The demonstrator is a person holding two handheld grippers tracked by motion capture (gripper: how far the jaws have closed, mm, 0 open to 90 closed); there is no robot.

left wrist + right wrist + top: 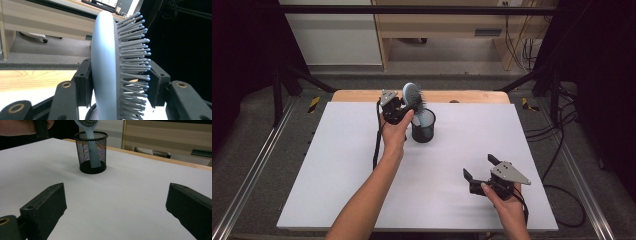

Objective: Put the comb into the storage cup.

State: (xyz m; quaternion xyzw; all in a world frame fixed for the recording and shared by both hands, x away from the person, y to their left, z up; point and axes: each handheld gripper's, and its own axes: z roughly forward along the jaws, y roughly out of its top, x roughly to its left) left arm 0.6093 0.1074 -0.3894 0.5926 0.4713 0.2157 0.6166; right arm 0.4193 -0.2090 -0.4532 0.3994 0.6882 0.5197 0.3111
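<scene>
Setting: a white table top [362, 165] with a wooden strip along its far edge is seen from above; grey floor lies around it and light wooden furniture stands beyond.

Hairbrush: a pale blue hairbrush [410, 95] is held head up over the far middle of the table, its handle reaching down into a cup. In the left gripper view the oval head [106, 67] is seen edge-on, with the grey ball-tipped bristles pointing to the right.

Cup: a black wire-mesh cup [423, 126] stands upright on the table, just right of the left hand. In the right gripper view the blue handle [93, 152] is seen through the mesh, reaching close to the bottom; whether it touches the base cannot be told.

Left gripper: the left gripper [401, 106] is raised above the cup and held from below by the left hand [395, 131]. Its two jaws are closed on the brush head, one against the smooth back and one against the bristle side.

Right gripper: the right gripper [481, 168] is held by the right hand [507, 202] low over the near right part of the table, well apart from the cup. Its jaws are spread wide with bare table between them.
</scene>
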